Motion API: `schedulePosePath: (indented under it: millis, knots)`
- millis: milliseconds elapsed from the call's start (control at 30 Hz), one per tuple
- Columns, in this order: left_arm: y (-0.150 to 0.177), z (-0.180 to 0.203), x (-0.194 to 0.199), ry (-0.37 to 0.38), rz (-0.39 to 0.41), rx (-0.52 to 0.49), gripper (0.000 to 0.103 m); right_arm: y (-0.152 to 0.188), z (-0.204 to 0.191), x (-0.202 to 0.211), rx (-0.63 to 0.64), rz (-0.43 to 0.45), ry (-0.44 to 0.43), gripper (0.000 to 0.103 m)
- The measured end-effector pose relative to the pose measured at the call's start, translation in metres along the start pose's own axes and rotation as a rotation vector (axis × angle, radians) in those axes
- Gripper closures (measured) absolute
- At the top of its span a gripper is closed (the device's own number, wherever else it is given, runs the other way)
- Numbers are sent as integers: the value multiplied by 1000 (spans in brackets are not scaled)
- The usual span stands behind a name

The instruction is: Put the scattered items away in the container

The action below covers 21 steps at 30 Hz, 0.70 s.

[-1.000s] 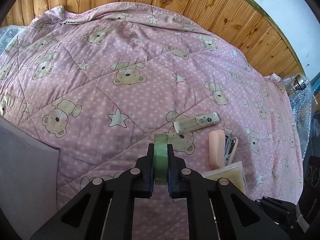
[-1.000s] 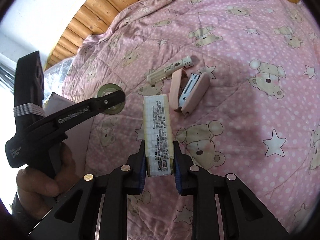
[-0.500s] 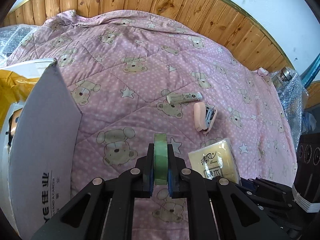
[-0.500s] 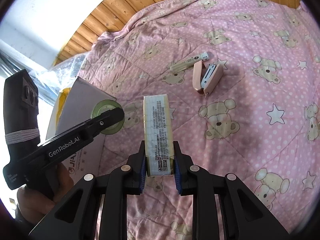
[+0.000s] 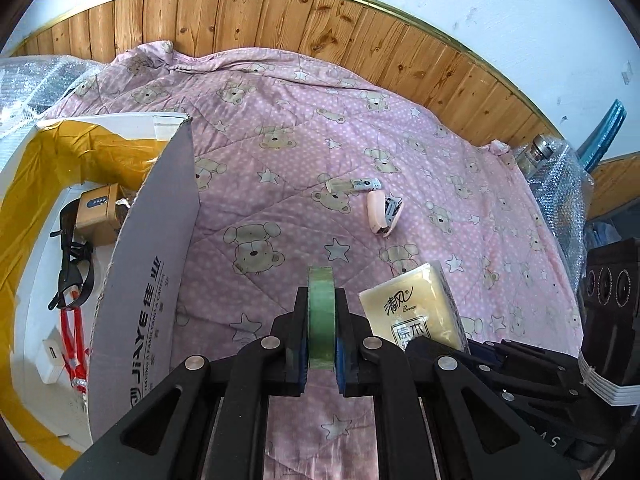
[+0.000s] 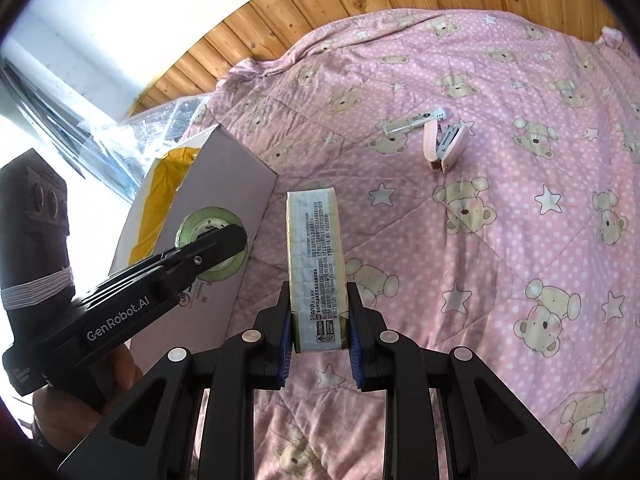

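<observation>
My left gripper (image 5: 321, 338) is shut on a green tape roll (image 5: 321, 312), held on edge above the pink bear quilt, just right of the cardboard box (image 5: 160, 264). In the right wrist view the tape roll (image 6: 216, 264) hangs in front of the box flap (image 6: 228, 176). My right gripper (image 6: 319, 334) is shut on a yellow tissue pack (image 6: 316, 256), which shows beside the left gripper as the tissue pack (image 5: 412, 308). A pink stapler (image 5: 382, 214) and a white tube (image 5: 356, 186) lie farther out on the quilt; the right wrist view shows the stapler (image 6: 444, 146) and tube (image 6: 416, 120).
Inside the box (image 5: 24, 216) lie a tan device (image 5: 98, 212), a black strap and red-handled pliers (image 5: 72, 336). Bubble wrap (image 5: 560, 184) and a metal-capped bottle sit at the quilt's right edge. A wooden wall panel (image 5: 320, 28) runs behind. A hand (image 6: 84, 400) holds the left gripper.
Both grippers have risen and pulled back from the quilt with their loads. The box and its contents have come into view on the left; the stapler and tube look farther away.
</observation>
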<state>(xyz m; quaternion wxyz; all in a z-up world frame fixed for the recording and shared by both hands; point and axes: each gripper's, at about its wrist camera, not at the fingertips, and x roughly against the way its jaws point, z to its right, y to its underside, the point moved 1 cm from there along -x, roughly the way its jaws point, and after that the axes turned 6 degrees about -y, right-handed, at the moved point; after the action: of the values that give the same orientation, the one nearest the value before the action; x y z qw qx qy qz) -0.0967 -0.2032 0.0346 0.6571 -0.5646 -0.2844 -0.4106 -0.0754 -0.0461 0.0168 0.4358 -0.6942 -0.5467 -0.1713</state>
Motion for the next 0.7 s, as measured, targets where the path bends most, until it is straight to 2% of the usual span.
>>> schedulePosePath:
  millis: [700]
  knots:
    - [46,-15,82,53,101,15,93,42,-67,27,93,13,-6,78]
